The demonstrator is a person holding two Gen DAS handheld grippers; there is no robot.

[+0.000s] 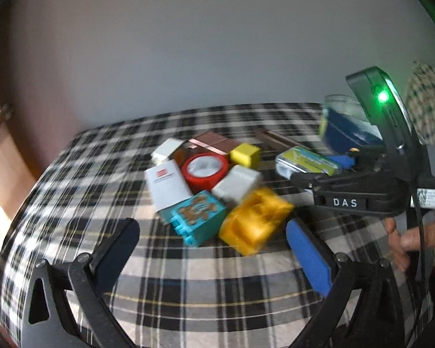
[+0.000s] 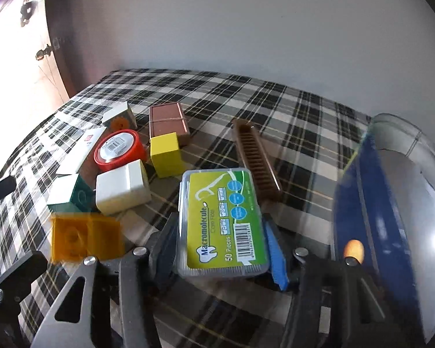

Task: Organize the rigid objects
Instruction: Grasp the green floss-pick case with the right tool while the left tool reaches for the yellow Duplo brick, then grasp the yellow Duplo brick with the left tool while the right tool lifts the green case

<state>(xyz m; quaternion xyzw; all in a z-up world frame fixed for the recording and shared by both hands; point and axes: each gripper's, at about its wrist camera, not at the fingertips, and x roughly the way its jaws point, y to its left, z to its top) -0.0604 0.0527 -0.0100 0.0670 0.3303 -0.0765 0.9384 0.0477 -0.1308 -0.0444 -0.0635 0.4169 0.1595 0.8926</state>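
the right tongs (image 2: 221, 249) are closed on a clear plastic box of dental floss picks (image 2: 221, 223) with a green and yellow label, one finger pressing each long side, and the box is held above the plaid tabletop (image 2: 246, 98). in the left wrist view the same floss pick box (image 1: 307, 163) shows at the tip of the right tongs (image 1: 301, 174), raised to the right of the cluster of things. the left tongs (image 1: 211, 243) stand wide apart with nothing between the fingers, hovering low over the plaid cloth just in front of a blurred yellow plastic block (image 1: 255, 223) and a teal box (image 1: 198, 216).

the rest of the things sit bunched near the middle of the tabletop: a red roll of tape (image 2: 120, 150), a white adapter-like block (image 2: 121, 190) just in front of it, a small yellow box (image 2: 165, 153) to its right, a brown flat box (image 2: 168, 123) behind the yellow one, a long white carton (image 2: 81, 150) on the left and a small white box with an orange mark (image 2: 119, 117) at the back. a brown comb (image 2: 256, 159) lies apart to the right of the cluster, behind the held box. a blue and clear container (image 2: 391, 217) fills the right edge of the right wrist view, blurred and close to the camera; what it is i cannot tell
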